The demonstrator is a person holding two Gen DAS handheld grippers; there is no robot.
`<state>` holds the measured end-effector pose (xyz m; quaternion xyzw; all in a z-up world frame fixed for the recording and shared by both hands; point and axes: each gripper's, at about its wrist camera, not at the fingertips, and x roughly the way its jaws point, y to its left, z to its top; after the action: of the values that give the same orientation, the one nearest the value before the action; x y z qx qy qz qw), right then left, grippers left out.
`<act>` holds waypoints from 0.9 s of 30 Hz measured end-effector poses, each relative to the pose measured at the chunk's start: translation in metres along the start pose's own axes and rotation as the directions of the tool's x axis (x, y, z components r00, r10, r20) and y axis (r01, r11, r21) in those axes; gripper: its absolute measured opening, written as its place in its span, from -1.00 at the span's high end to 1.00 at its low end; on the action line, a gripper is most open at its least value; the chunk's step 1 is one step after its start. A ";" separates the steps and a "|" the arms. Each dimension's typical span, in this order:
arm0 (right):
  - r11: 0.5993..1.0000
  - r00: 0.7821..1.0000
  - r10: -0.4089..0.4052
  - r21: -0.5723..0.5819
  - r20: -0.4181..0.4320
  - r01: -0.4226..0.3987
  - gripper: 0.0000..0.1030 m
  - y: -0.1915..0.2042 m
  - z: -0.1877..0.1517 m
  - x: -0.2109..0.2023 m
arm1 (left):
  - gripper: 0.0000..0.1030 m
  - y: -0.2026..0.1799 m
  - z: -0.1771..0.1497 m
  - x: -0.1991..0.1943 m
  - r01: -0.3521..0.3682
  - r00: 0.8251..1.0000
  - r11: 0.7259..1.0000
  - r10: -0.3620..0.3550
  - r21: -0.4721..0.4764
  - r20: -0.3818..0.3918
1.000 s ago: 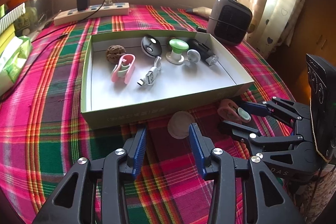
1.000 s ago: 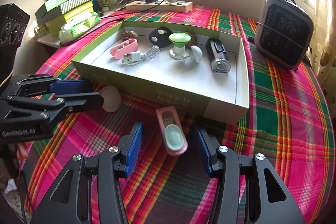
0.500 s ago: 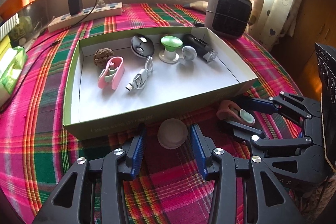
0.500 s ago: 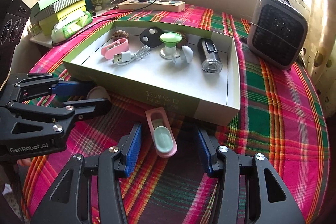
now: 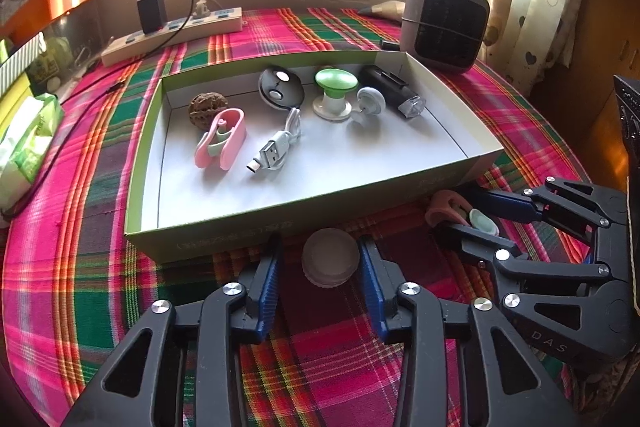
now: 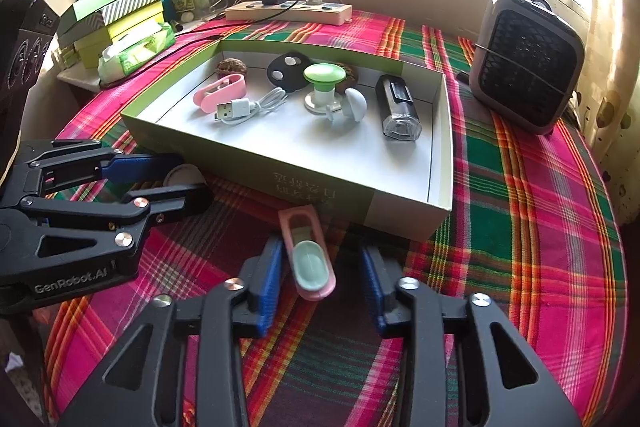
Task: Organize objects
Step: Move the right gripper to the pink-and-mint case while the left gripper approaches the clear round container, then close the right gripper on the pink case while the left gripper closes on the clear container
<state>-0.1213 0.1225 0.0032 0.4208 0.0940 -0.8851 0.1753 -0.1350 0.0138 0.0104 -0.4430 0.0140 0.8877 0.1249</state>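
Both claws released: left claw [image 5: 319, 263] straddles the cap [image 5: 330, 262], right claw [image 6: 322, 269] the clip [image 6: 307, 253], box [image 6: 304, 187] ahead.

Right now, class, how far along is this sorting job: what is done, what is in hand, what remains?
Done: a pink clip, USB cable, green knob and flashlight lie in the box. In hand: nothing gripped; the open left hand-held gripper straddles a round cap, the open right hand-held gripper a second clip. Left: boxing both.

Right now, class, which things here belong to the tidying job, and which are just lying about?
Part of the job:
- white round cap, between the open left gripper
- pink clip, between the open right gripper
- green box

Lying about:
- small heater
- power strip
- tissue pack
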 end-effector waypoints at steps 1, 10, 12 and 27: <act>1.000 1.000 0.001 -0.002 0.000 -0.001 0.37 0.001 0.000 0.000 | 0.41 0.000 0.000 0.000 -0.003 1.000 1.000 0.003 -0.001 0.000; 1.000 1.000 0.006 -0.003 0.000 -0.006 0.55 0.001 0.000 0.000 | 0.49 0.002 0.000 0.000 -0.005 1.000 1.000 0.005 -0.009 0.003; 1.000 1.000 0.004 -0.003 0.001 -0.004 0.58 0.001 0.000 0.000 | 0.49 0.002 0.000 0.000 -0.006 1.000 1.000 0.006 -0.008 0.003; 1.000 1.000 0.001 0.001 0.002 -0.001 0.64 0.002 -0.001 -0.001 | 0.49 0.001 -0.001 -0.001 -0.007 1.000 1.000 0.007 -0.008 0.003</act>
<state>-0.1194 0.1215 0.0033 0.4202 0.0932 -0.8854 0.1754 -0.1345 0.0122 0.0103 -0.4419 0.0120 0.8889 0.1202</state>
